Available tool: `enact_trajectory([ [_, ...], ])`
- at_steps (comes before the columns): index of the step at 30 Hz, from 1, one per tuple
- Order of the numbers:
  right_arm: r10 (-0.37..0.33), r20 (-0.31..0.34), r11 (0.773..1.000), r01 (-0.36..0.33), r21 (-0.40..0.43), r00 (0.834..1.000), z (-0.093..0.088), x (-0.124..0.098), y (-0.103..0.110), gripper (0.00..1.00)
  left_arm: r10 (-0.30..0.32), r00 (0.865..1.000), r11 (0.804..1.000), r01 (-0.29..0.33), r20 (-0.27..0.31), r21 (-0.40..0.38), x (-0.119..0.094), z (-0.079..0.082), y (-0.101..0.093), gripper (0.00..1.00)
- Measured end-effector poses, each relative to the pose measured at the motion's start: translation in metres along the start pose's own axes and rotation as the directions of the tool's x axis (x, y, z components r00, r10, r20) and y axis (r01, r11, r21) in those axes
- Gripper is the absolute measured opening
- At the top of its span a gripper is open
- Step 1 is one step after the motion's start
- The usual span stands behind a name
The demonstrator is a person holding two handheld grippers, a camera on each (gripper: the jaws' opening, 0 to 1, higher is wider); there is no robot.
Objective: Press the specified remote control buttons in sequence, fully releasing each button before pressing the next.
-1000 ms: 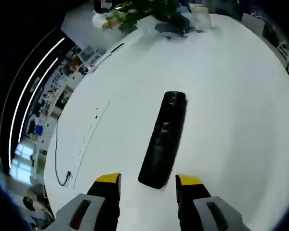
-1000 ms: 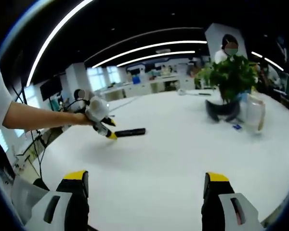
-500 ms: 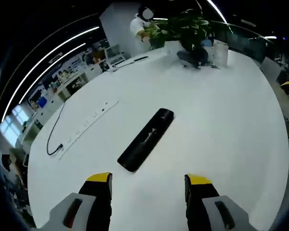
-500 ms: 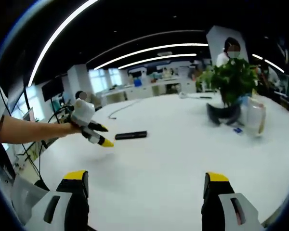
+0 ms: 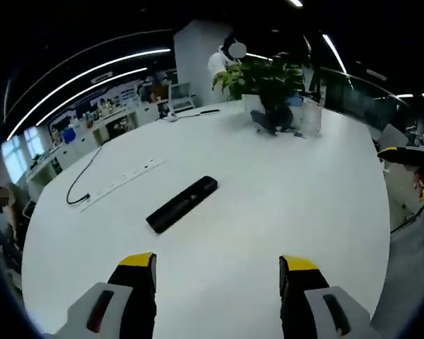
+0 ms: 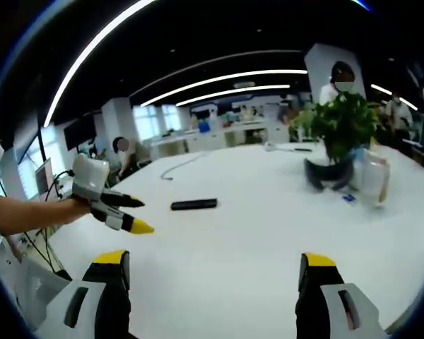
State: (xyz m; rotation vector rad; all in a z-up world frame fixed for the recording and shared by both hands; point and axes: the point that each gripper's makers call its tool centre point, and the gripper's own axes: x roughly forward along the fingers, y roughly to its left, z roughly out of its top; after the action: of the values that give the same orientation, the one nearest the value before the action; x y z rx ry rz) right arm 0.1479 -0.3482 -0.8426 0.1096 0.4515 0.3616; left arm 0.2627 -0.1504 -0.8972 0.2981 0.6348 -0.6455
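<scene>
Both grippers held open and clear of the black remote on the white table.

Left gripper (image 5: 218, 272) of mine has drawn back since a second ago, when its spread yellow-tipped jaws sat just short of the remote's near end; now the remote control (image 5: 182, 204) lies well ahead, apart from them, flat and slantwise on the table (image 5: 318, 205). Right gripper (image 6: 215, 268) holds jaws wide apart over the table's near edge, and from there I see my left gripper (image 6: 127, 214) pulled off to the left of the remote (image 6: 193, 204). Its buttons and any lettering are too small to read. Farther off a potted plant (image 6: 345, 123) stands on the table.
</scene>
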Motion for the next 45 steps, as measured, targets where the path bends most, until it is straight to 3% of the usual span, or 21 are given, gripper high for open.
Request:
enact_trajectory([
  [6,0.001,0.017,1.000,-0.001,-0.013,1.000,0.004,-0.002,0.001,0.99,0.042,0.996,0.999,-0.040,0.075,-0.037,-0.025,0.011,-0.006,0.77],
  [10,-0.001,0.032,1.000,0.002,-0.015,0.999,0.007,-0.003,0.001,0.99,0.073,0.989,0.997,-0.068,0.127,-0.040,-0.043,0.014,-0.010,0.85],
  [16,0.008,0.042,1.000,-0.007,-0.017,0.999,0.009,-0.003,0.004,0.99,0.096,0.984,0.993,-0.085,0.152,-0.079,-0.064,0.011,-0.014,0.88],
  [24,0.004,0.057,1.000,-0.004,-0.014,0.998,0.011,-0.006,0.003,0.99,0.139,0.976,0.986,-0.120,0.165,-0.117,-0.088,-0.004,-0.027,0.88],
  [28,0.005,0.058,1.000,-0.004,-0.013,0.998,0.010,-0.006,0.002,0.99,0.195,0.959,0.978,-0.173,0.204,-0.119,-0.104,-0.009,-0.026,0.87],
  [30,0.007,0.055,1.000,-0.007,-0.011,0.998,0.010,-0.006,0.003,0.99,0.209,0.961,0.974,-0.187,0.183,-0.128,-0.109,-0.018,-0.025,0.87],
  [38,-0.003,0.073,0.999,0.006,-0.039,0.997,0.014,-0.008,0.003,0.99,0.303,0.936,0.945,-0.272,0.179,-0.179,-0.135,-0.041,-0.016,0.87],
  [45,-0.017,0.088,0.999,0.020,-0.032,0.996,0.018,-0.010,0.002,0.99,0.343,0.920,0.927,-0.299,0.189,-0.227,-0.146,-0.054,-0.012,0.94],
])
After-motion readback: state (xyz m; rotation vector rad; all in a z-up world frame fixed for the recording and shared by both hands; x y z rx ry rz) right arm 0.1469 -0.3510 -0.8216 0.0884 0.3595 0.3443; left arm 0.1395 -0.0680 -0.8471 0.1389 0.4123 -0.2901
